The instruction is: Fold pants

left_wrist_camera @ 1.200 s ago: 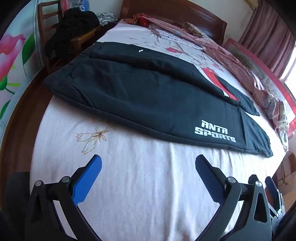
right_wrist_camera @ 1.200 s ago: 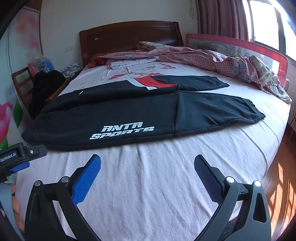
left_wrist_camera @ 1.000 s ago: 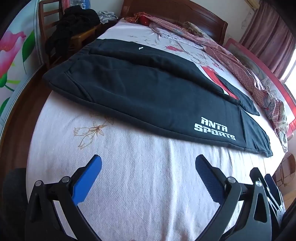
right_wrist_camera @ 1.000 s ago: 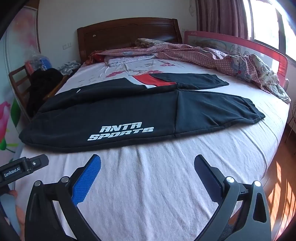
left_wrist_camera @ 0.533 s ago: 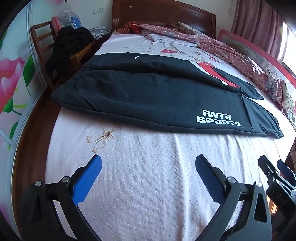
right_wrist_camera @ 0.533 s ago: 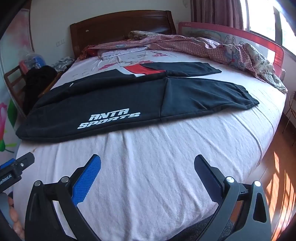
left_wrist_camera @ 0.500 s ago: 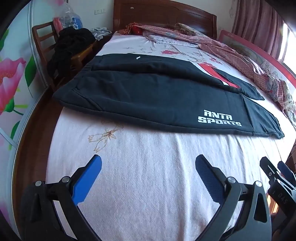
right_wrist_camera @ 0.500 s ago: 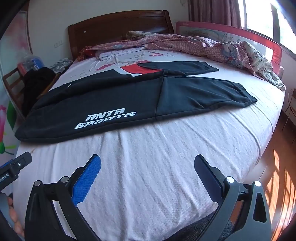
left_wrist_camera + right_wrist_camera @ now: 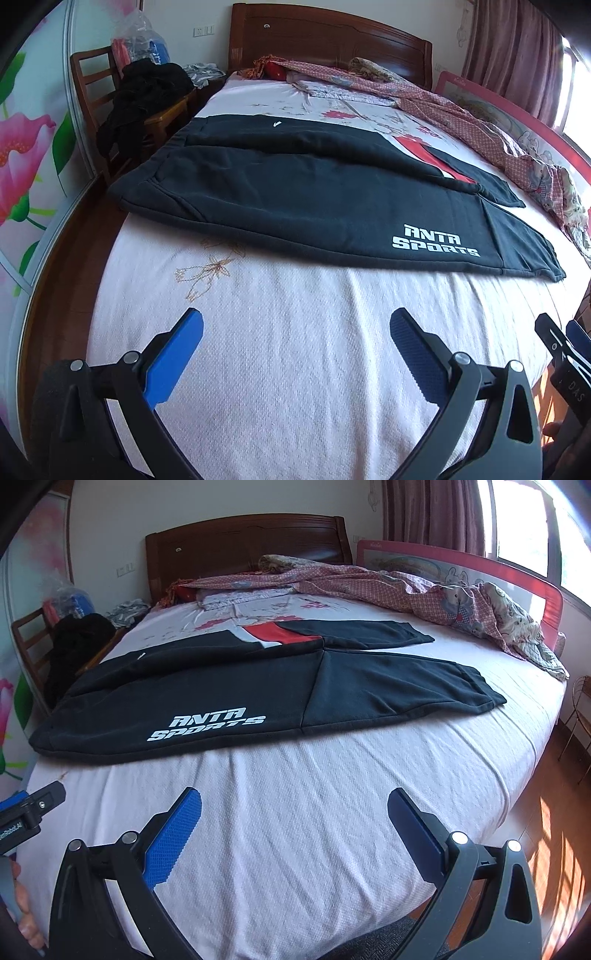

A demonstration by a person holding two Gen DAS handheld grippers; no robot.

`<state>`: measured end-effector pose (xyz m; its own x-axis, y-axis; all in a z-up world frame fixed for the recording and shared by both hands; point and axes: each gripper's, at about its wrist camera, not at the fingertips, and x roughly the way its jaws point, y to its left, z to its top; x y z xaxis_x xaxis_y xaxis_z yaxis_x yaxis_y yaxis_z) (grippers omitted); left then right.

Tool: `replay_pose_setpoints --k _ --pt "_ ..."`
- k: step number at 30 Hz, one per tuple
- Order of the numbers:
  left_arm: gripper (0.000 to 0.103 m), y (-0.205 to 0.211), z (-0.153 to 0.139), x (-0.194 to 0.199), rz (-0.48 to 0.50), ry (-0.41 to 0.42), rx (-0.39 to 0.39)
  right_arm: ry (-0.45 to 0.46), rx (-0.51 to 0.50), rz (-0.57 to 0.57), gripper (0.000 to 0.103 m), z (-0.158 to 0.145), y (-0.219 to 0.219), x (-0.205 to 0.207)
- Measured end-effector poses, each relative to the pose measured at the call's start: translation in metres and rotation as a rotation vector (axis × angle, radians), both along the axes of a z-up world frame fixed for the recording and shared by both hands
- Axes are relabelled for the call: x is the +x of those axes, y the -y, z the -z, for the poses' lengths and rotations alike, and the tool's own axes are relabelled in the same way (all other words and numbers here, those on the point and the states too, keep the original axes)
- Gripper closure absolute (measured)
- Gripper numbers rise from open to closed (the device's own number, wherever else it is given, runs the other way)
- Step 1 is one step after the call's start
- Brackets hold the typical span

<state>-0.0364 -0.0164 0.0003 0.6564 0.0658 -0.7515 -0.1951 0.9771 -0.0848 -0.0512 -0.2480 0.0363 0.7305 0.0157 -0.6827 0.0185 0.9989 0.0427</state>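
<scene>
1. On the bed, the pants lie flat and spread across the pink sheet, with the waistband toward the chair side and the leg cuffs toward the window side. The white "ANTA SPORTS" print is on the nearer leg.
2. Compared with one second ago, both cameras have pulled back a little and risen; in the left view the headboard and more of the room are now visible. The pants themselves have not moved, and no fold is made yet.
3. My judgement is that the task is only at its beginning: both tools are being positioned, and the approach to the cloth is still to come.
4. The left tool is spread wide and holds nothing; it hangs above bare sheet, well apart from the nearer edge of the pants.
5. The right tool is also wide open and empty, above bare sheet near the foot of the bed.
6. Count: one pair of pants with two legs, the far leg showing a red panel; two tools; one bed; one wooden chair with dark clothes on it; one crumpled patterned blanket along the far side by the red rail.
</scene>
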Motion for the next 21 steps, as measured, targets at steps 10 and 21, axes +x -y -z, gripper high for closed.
replay_pose_setpoints --k 10,21 --pt "0.002 0.0068 0.0016 -0.0024 0.024 0.004 -0.003 -0.018 0.012 -0.017 0.003 0.0035 -0.0031 0.0022" --pt "0.002 0.0051 0.0038 -0.0016 0.009 -0.003 -0.009 -0.015 0.029 -0.015 0.003 0.0033 -0.0010 0.0003"
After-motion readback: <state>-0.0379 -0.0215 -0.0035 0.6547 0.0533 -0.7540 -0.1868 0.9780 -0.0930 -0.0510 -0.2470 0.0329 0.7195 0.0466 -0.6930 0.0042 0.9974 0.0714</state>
